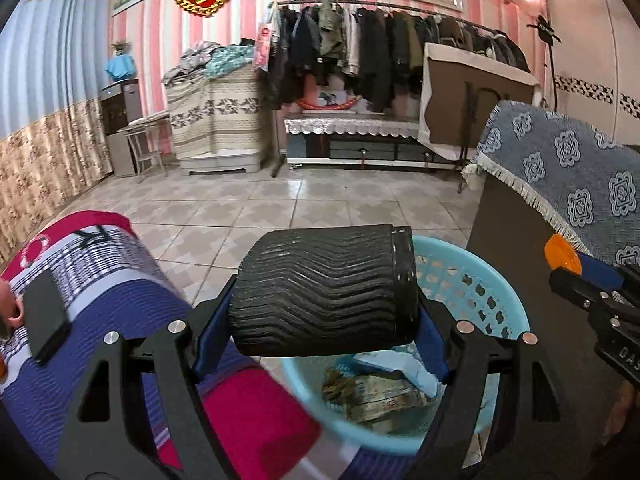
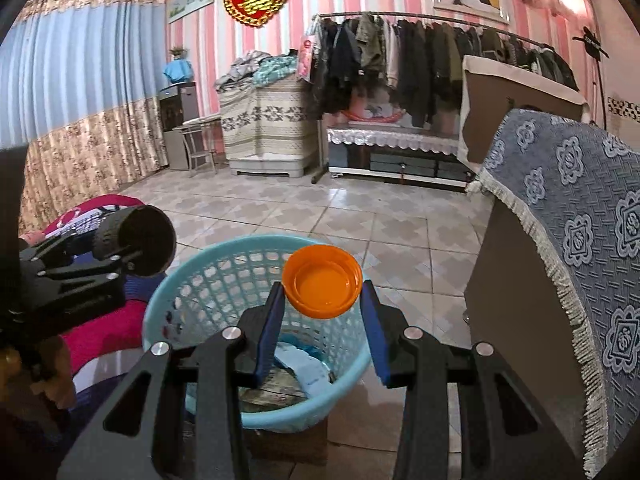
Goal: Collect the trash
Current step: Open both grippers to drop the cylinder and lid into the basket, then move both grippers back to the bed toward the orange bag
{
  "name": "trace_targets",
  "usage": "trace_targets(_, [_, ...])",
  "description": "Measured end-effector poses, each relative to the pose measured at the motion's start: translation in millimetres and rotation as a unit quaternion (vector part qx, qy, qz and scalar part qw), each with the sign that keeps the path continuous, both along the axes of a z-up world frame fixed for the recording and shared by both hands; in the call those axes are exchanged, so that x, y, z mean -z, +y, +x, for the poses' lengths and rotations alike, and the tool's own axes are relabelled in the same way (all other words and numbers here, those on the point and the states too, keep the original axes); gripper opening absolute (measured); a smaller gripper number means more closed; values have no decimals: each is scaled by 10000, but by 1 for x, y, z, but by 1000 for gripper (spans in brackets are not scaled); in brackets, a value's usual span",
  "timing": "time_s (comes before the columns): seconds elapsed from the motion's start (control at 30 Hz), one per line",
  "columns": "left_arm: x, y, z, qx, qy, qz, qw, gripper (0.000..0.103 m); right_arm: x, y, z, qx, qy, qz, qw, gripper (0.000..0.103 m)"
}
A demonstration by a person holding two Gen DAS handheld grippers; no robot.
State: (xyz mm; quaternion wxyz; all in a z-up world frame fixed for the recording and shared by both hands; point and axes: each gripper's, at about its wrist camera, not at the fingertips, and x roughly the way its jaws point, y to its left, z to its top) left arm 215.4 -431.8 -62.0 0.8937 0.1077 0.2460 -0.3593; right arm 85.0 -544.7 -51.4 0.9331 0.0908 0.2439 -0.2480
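My left gripper [image 1: 322,326] is shut on a black ribbed cup [image 1: 324,292] that lies sideways between its blue pads, above the near rim of the light blue trash basket [image 1: 476,280]. The same black cup [image 2: 136,240] shows its open mouth at the left of the right wrist view. My right gripper [image 2: 322,328] is shut on an orange bottle cap [image 2: 322,280], hollow side towards the camera, right over the basket [image 2: 208,276]. In the left wrist view that orange cap [image 1: 562,254] sits at the right edge. Paper and wrappers [image 1: 376,396] lie in the basket.
A bed with a red, white and blue cover [image 1: 120,312] lies to the left, with a black phone [image 1: 46,316] on it and a hand at its edge. A brown cabinet under a blue patterned cloth [image 2: 568,240] stands to the right. Beyond is tiled floor [image 1: 320,196] and a clothes rack [image 1: 380,48].
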Motion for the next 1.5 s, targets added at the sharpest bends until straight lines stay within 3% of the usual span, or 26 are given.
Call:
trace_targets(0.17, [2,-5,10,-184,143,-149,9996,90,5,-7,-2,73,50,19,10000,39])
trace_targets(0.5, [-12,47,30,-1195,-105,-193,9926,97,14,4,19,-77,122,137,9998,39])
trace_targets(0.8, [-14,80,39,-1429,29,-266,9894,97,16,16,57,-207,141,190,9995,40])
trace_targets(0.83, [-13,82,40,-1446,35,-249,9892,97,15,18,58,-206,129,167,9996,41])
trace_targets(0.9, [-13,86,42,-1461,73,-252,9889,97,13,21,59,-202,90,122,9997,62])
trace_targets(0.97, [-14,90,43,-1485,107,-278,9885,97,9,25,57,-174,-9,56,9998,77])
trace_targets(1.0, [-14,92,43,-1499,105,-291,9882,97,7,27,55,-178,-43,37,9998,81])
trace_targets(1.2, [-19,103,39,-1593,86,-310,9867,97,-1,34,48,-123,-30,-13,9999,93])
trace_targets(1.5, [-34,143,19,-1887,-40,-348,9814,97,-16,58,38,-308,-144,-69,9994,96])
